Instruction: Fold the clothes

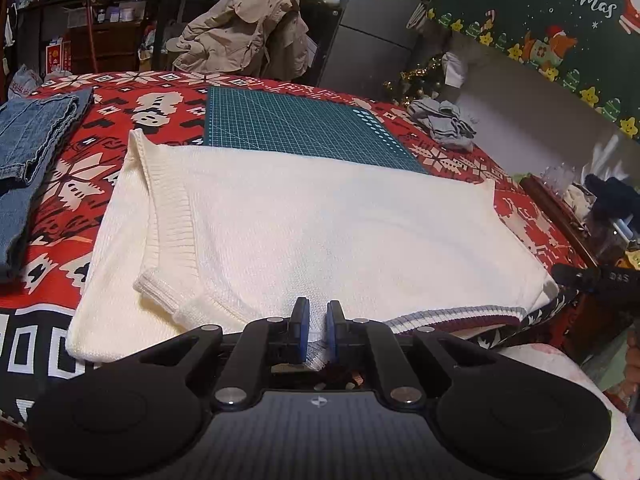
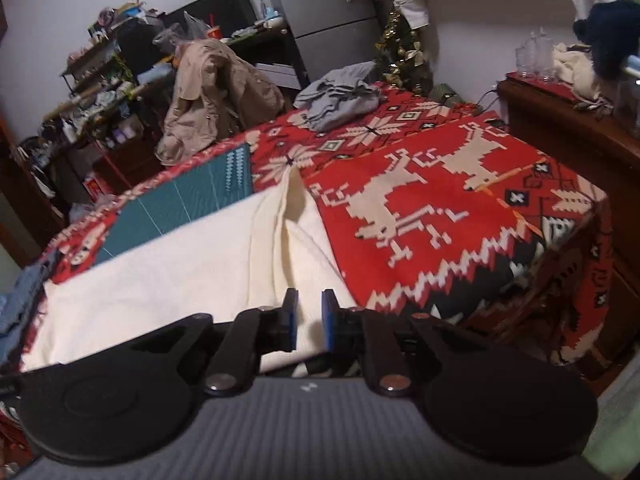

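Note:
A white knit sweater lies flat on the red patterned blanket, its ribbed neckline to the left and its striped hem at the near edge. My left gripper sits at that near edge, shut on a pinch of the sweater's cloth. In the right wrist view the sweater has a raised fold along its right side. My right gripper is at the sweater's near right corner, its jaws drawn close with white cloth filling the narrow gap.
A green cutting mat lies under the sweater's far edge. Folded jeans rest at the left, a crumpled grey garment at the far right. A beige jacket hangs beyond the bed. A wooden cabinet stands at the right.

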Available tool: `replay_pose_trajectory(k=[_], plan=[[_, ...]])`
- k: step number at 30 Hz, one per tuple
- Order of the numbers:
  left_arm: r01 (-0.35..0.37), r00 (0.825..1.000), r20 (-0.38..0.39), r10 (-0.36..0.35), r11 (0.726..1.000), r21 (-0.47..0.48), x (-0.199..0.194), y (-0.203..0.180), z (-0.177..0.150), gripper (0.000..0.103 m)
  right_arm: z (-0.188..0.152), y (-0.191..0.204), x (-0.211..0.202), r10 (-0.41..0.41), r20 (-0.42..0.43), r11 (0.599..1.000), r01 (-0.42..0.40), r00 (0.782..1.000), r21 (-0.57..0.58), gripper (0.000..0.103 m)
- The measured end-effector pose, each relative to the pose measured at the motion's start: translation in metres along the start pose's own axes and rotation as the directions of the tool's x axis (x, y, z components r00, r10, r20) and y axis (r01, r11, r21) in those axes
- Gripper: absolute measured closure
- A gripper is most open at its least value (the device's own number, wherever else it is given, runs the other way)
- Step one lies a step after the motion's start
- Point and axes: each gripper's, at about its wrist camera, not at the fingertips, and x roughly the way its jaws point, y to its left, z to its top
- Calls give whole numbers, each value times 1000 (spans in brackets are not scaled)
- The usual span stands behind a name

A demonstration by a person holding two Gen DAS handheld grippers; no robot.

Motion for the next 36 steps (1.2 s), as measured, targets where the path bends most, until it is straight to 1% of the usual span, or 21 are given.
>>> replay_pose_trajectory(k=[2,3,4,5,8,10,16,18,21,25,28,30,31,32,33,34,35,36], plan=[[4,1000,-2,-4,1000,-5,0,1,1,94,2,-6,13,15,-65,1000,-14,998,20,97],[7,1000,-3,-7,1000,-9,0,2,1,94,3,-9,20,23,-98,999,-20,995,30,98],[9,1000,-5,-9,1000,-13,0,2,2,94,3,-12,21,33,-94,999,-31,995,28,103],[12,1000,-8,-12,1000,-17,0,3,2,94,4,-14,21,30,-96,1000,-28,995,12,103],[14,1000,-25,-15,999,-31,-1,4,6,94,12,-19,20,17,-96,1000,-18,995,-15,103],[12,999,-34,-13,999,-41,-3,6,11,94,25,-15,19,3,-72,998,-8,997,-65,100],[21,1000,20,-19,995,-95,-14,21,32,94,83,8,41,108,-52,980,-115,993,-162,99],[11,1000,25,-8,994,-106,-13,27,39,94,100,17,61,133,-72,972,-144,989,-185,98],[-10,1000,20,12,994,-111,-8,37,47,94,116,26,96,139,-107,968,-158,985,-195,97],[-25,1000,4,26,995,-101,-2,49,54,94,125,22,131,164,-139,970,-186,977,-156,97],[-37,999,-12,36,994,-100,1,60,60,94,121,12,147,108,-164,973,-138,980,-185,99],[-39,999,-19,38,995,-90,1,66,64,94,119,4,151,90,-162,975,-121,983,-186,101],[-41,999,-23,39,996,-84,2,69,67,93,119,0,150,77,-153,976,-106,985,-188,96],[-49,999,-24,47,996,-79,2,72,69,90,118,-4,149,63,-142,977,-90,988,-191,94],[-58,998,-18,56,995,-76,1,76,72,84,118,-9,147,67,-133,981,-90,989,-172,92],[-65,998,-10,65,995,-74,0,80,76,81,118,-13,144,91,-127,985,-108,988,-133,92],[-73,997,-1,73,995,-72,-1,84,79,72,119,-18,142,119,-120,987,-131,986,-95,92],[-80,997,8,81,994,-70,-2,87,83,67,119,-22,140,138,-112,987,-146,984,-65,89]])
